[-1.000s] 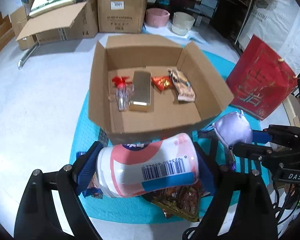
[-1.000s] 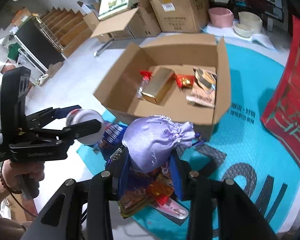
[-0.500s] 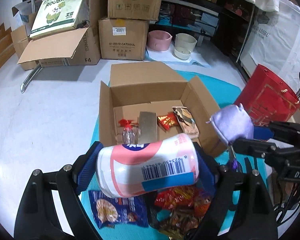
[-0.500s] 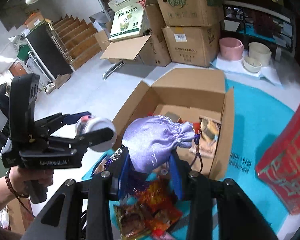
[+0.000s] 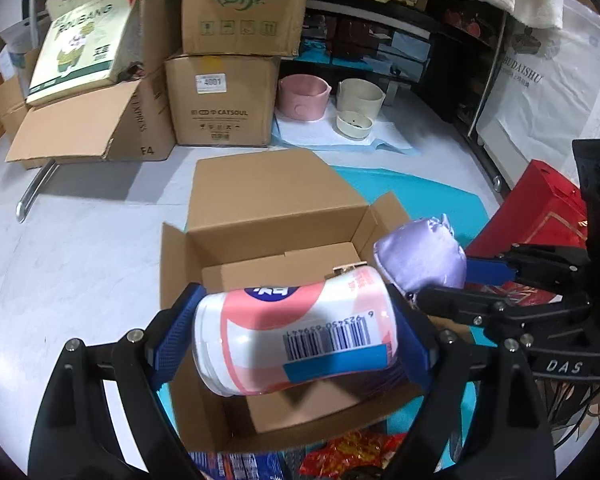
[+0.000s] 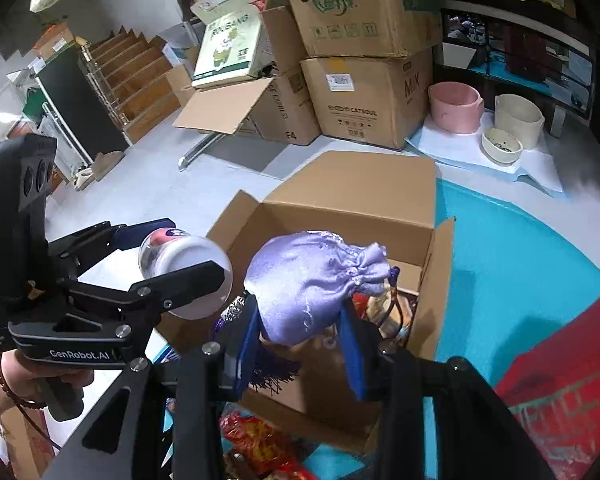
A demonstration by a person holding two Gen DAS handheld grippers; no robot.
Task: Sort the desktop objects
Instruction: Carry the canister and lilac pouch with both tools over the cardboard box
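Currently the biggest thing in frame is the open cardboard box (image 5: pixel 276 216) on the teal mat (image 6: pixel 512 248), one of it, flaps up, sitting directly below and ahead of both grippers. Left gripper (image 5: pixel 294 334) is clamped on one pink-and-white bottle (image 5: pixel 296 336), pads on its two ends, so the bottle's long axis runs crosswise between the jaws, roughly level, over the near half of the box. Right gripper (image 6: pixel 300 320) is pinched on one lilac drawstring pouch (image 6: pixel 312 280), gathered neck pointing right, tassel hanging under it; it hangs over the box's right side. From the left wrist view the pouch sits just beside the bottle's right end, near touching, can't tell if they actually contact. Key relation: box opening lies straight under both loads, so the drop looks mostly like a descent and release; left load seems more central over the box floor, right one closer to the side wall. Contents inside are mostly hidden by the held items: a gold edge behind the bottle and some snack packaging under the pouch, count unclear. Loose on the mat at the near edge: a red snack packet (image 5: pixel 356 452) and a blue packet (image 5: pixel 236 464), at least two, more may be cut off. One red bag (image 5: pixel 540 208) stands off to the right, well apart from the box
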